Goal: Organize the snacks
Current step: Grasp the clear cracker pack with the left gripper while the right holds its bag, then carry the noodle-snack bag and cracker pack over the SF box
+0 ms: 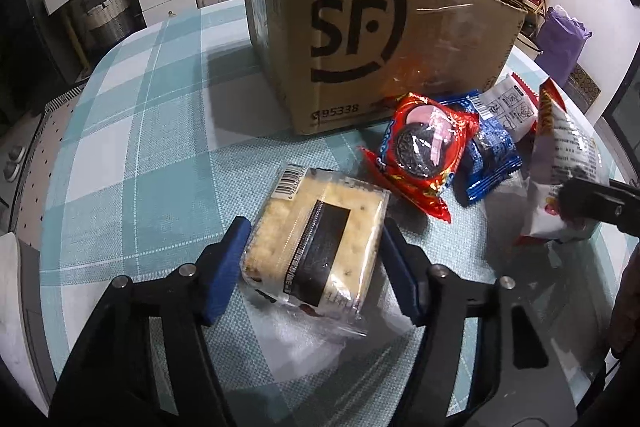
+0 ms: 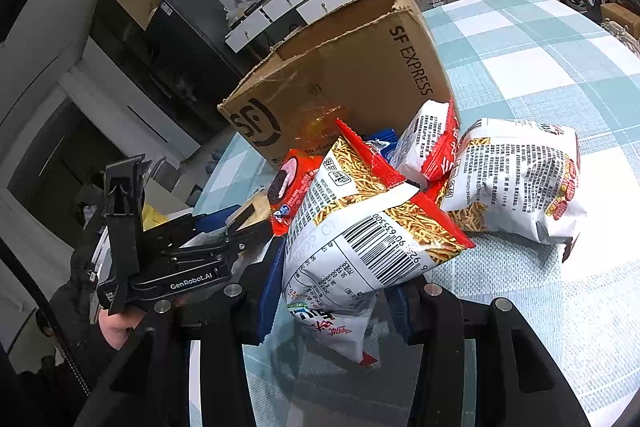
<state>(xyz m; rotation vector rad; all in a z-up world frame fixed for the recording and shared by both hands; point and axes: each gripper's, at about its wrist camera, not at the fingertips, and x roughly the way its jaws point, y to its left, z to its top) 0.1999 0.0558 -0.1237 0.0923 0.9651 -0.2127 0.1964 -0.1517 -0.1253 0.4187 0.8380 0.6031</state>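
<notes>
1. The cardboard box (image 1: 360, 39) stands open-topped on the table (image 1: 140, 131); I judge the snacks belong in it.
2. My right hand-held gripper (image 2: 332, 303) grips a noodle-snack bag (image 2: 368, 239), apparently raised off the table beside the pile.
3. My left hand-held gripper (image 1: 316, 247) brackets the cracker pack (image 1: 316, 243), pads touching.
4. Next: lift both over the rim, then release.

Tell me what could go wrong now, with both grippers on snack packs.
1. The left gripper pinches the cracker pack across its sides; more squeeze may break the crackers.
2. The right gripper holds the noodle snack bag by its lower end, so it may sag or slip.
3. The cardboard box wall is tall; a low carry could hit it.
</notes>
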